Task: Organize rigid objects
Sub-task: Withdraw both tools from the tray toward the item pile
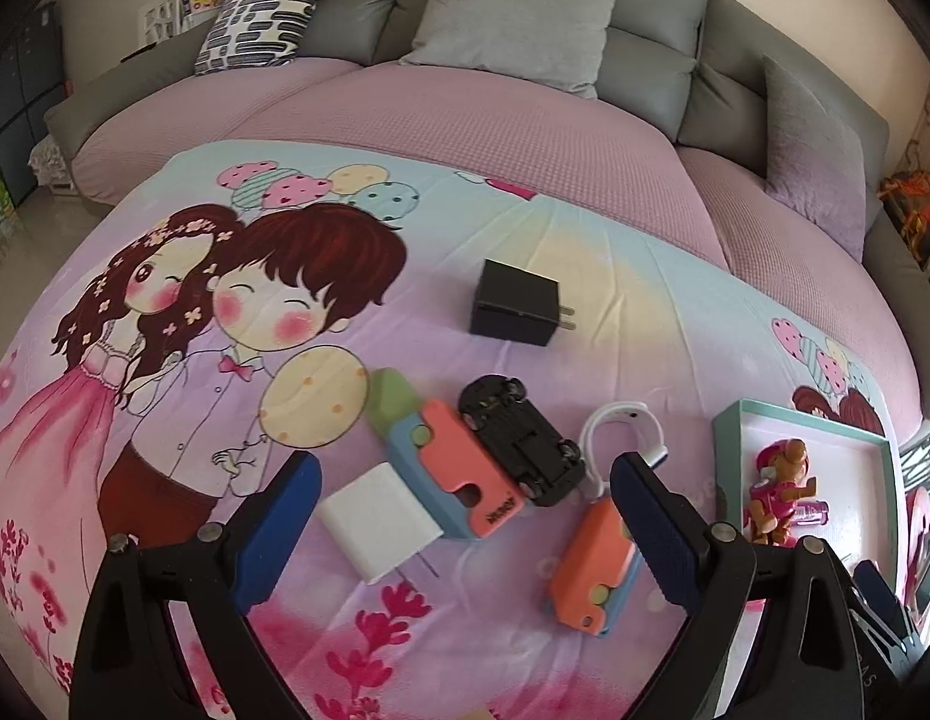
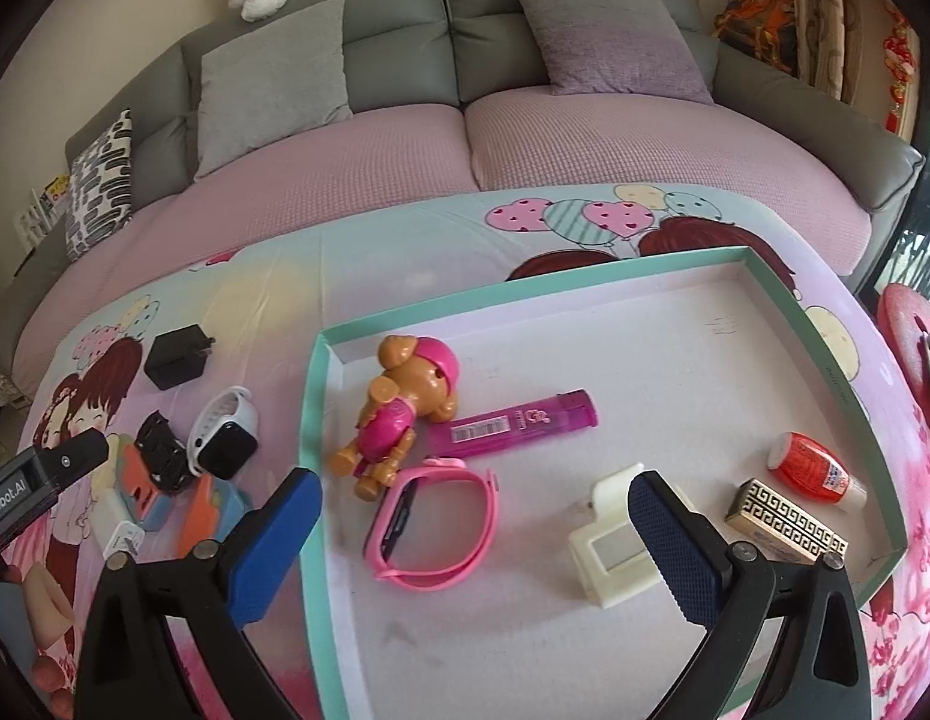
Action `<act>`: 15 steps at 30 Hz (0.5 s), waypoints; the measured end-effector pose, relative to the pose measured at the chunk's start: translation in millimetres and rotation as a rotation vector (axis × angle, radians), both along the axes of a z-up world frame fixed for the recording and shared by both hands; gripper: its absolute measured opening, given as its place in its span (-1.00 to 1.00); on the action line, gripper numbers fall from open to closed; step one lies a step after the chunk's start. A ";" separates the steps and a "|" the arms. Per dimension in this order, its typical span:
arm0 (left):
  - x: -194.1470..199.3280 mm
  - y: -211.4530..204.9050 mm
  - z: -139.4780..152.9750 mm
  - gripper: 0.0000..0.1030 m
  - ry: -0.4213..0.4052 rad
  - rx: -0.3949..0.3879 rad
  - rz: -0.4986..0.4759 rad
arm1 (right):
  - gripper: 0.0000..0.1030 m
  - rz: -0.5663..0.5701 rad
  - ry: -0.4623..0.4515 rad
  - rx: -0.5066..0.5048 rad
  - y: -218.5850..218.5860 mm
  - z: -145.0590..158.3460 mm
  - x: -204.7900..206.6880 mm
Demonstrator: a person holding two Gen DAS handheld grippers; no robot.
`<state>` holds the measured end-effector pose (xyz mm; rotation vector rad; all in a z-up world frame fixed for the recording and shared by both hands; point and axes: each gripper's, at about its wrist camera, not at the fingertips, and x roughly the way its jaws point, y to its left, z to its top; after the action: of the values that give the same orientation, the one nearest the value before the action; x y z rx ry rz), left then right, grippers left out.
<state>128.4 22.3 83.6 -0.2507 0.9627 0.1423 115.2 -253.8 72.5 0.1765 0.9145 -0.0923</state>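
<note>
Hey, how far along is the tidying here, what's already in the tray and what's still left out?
Done: the tray holds the dog figure, purple lighter, pink watch, cream clip, gold case and red bottle.

In hand: nothing; left gripper and right gripper are both open.

Left on the cloth: black charger, toy car, white charger, white watch and two orange-blue gadgets.

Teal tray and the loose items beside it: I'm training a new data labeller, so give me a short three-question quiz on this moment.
1. True or false: the pink watch lies inside the teal tray.
2. Which lies outside the tray: A) purple lighter B) black charger C) dog figure?
3. Fill in: the toy car lies ___ side up.

Key: 1 true; 2 B; 3 under.
</note>
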 end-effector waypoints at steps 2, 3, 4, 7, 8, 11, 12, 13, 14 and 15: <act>-3.4 13.1 -0.3 0.89 0.001 -0.016 0.036 | 1.00 0.025 -0.008 0.007 10.9 0.3 1.1; -5.2 19.0 -0.2 0.89 0.000 -0.019 0.053 | 1.00 0.039 -0.013 0.008 16.5 0.6 1.4; -7.1 24.2 0.0 0.89 0.000 -0.018 0.068 | 1.00 0.053 -0.019 0.007 22.3 0.8 1.8; -13.4 39.8 2.3 0.89 -0.008 -0.015 0.109 | 1.00 0.093 -0.029 -0.004 39.9 0.7 3.3; -15.5 45.3 3.0 0.89 -0.011 -0.016 0.123 | 1.00 0.107 -0.031 -0.008 46.2 0.6 3.6; -20.1 59.4 3.4 0.89 -0.017 -0.023 0.159 | 1.00 0.150 -0.042 -0.015 64.9 0.8 3.8; -21.3 63.3 2.7 0.89 -0.014 -0.026 0.166 | 1.00 0.165 -0.047 -0.016 71.8 1.2 3.0; -22.2 66.7 1.5 0.89 -0.010 -0.027 0.172 | 1.00 0.183 -0.051 -0.016 78.7 1.2 3.1; -23.0 69.8 0.4 0.89 -0.007 -0.028 0.176 | 1.00 0.202 -0.052 -0.017 86.0 0.9 2.9; -23.6 72.5 -0.9 0.89 -0.003 -0.028 0.181 | 1.00 0.221 -0.052 -0.021 93.2 0.1 3.1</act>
<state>104.8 94.7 82.7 -0.3638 0.9394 0.2941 118.3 -160.6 72.6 0.0573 0.8758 0.1066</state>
